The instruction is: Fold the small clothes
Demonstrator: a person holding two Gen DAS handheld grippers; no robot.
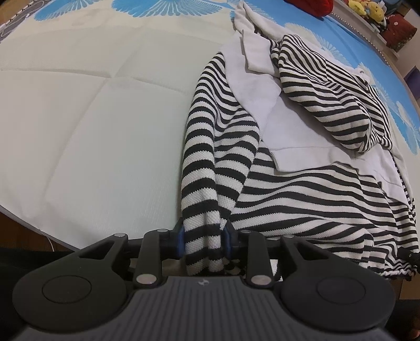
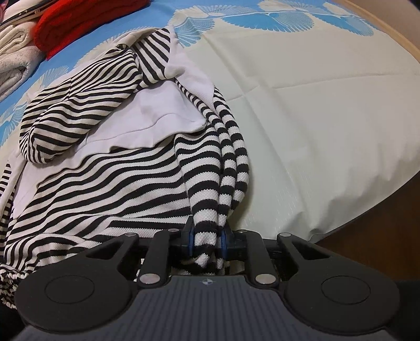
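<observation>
A black-and-white striped garment with white panels (image 1: 302,188) lies rumpled on the bed; it also shows in the right wrist view (image 2: 110,170). My left gripper (image 1: 203,240) is shut on a bunched striped part at the garment's left edge, near the bed's front edge. My right gripper (image 2: 206,240) is shut on a bunched striped part at the garment's right edge, also near the front edge. One striped sleeve (image 1: 333,97) lies folded over the white panel.
The bed sheet (image 1: 92,118) is pale with a blue leaf border. A red folded cloth (image 2: 78,21) and pale towels (image 2: 15,60) lie at the far side. Plush toys (image 1: 367,10) sit on a ledge. Wooden floor (image 2: 380,223) lies beyond the bed edge.
</observation>
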